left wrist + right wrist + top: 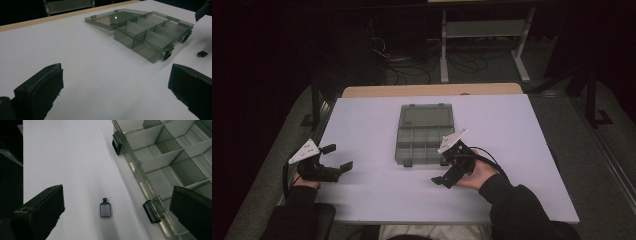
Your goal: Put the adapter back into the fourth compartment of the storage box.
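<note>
Nearest the lens in the right gripper view: two black jaws spread wide, with a small grey USB adapter (105, 209) lying flat on the white surface (70, 157) between them, just beside the front wall of the smoky clear compartment box (160, 157). Right gripper (451, 172) poised above that adapter, empty, close to the box's front right corner. Left gripper (336, 161) well apart from the box, off to its left, jaws likewise wide and holding nothing. Box open, lid (425, 116) folded flat behind the compartments (424, 145), black latches (151, 212) hanging at the front edge; no parts visible in the compartments that show.

Judged step: picking up the adapter for a compartment. Best done by lowering straight down until the pads bracket the adapter's long sides, keeping clear of the latch just beside it, then closing gently on the metal body rather than the plug end. Thin and flat on a smooth surface, so likely to skid if only one pad makes contact first; centring before closing advisable. Lifting high enough to clear the box wall advisable too.

No brand, label or readable writing on adapter, box or grippers.
</note>
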### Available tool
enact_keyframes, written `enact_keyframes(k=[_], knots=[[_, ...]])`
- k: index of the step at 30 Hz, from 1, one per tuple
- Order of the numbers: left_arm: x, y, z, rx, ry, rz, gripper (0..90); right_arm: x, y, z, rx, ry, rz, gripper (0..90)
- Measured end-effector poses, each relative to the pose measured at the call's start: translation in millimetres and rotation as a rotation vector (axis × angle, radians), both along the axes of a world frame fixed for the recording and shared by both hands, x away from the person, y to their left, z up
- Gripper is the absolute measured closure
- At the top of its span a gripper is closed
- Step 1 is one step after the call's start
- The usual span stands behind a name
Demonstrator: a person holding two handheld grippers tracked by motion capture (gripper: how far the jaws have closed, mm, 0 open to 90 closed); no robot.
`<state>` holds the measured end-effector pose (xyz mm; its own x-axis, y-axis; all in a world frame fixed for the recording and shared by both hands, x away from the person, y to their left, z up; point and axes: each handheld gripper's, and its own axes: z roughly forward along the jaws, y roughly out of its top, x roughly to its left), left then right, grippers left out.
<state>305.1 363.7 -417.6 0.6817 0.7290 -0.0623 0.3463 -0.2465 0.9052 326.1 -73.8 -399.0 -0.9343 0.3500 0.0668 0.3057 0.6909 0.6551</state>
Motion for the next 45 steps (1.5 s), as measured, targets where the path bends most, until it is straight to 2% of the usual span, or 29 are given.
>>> enact_keyframes(k=[24, 25, 32, 33, 40, 41, 42, 43, 44, 45], knots=[[-0.1, -0.3, 0.0, -0.003, 0.001, -0.004, 0.0, -5.5, 14.5, -17.3, -0.09, 0.025, 0.052, 0.0], [0.1, -0.3, -0.1, -0.002, 0.001, -0.004, 0.0, -5.7, 15.1, -18.9, -0.093, 0.023, 0.063, 3.1], [0.0, -0.3, -0.1, -0.003, 0.001, -0.005, 0.0, -6.5, 18.4, -24.5, -0.122, 0.039, 0.078, 7.3], [0.1, -0.4, -0.2, -0.002, 0.001, -0.005, 0.0, -7.5, 19.8, -26.6, -0.141, 0.045, 0.087, 13.6], [0.1, -0.4, -0.3, -0.002, 0.002, -0.006, 0.0, -6.3, 19.5, -29.5, -0.148, 0.066, 0.085, 19.9], [0.1, -0.6, -0.3, -0.002, 0.003, -0.006, 0.0, -6.3, 19.2, -29.6, -0.149, 0.07, 0.081, 22.6], [0.1, -0.6, -0.3, -0.002, 0.002, -0.006, 0.0, -6.4, 18.2, -29.6, -0.152, 0.07, 0.082, 30.6], [0.1, -0.6, -0.3, -0.002, 0.002, -0.007, 0.0, -6.0, 17.4, -30.2, -0.151, 0.069, 0.082, 31.7], [0.1, -0.6, -0.3, -0.002, 0.002, -0.007, 0.0, -5.3, 15.9, -31.1, -0.152, 0.075, 0.073, 36.5], [0.1, -0.6, -0.3, -0.003, 0.003, -0.006, 0.0, -5.3, 15.9, -31.1, -0.152, 0.075, 0.073, 36.5]])
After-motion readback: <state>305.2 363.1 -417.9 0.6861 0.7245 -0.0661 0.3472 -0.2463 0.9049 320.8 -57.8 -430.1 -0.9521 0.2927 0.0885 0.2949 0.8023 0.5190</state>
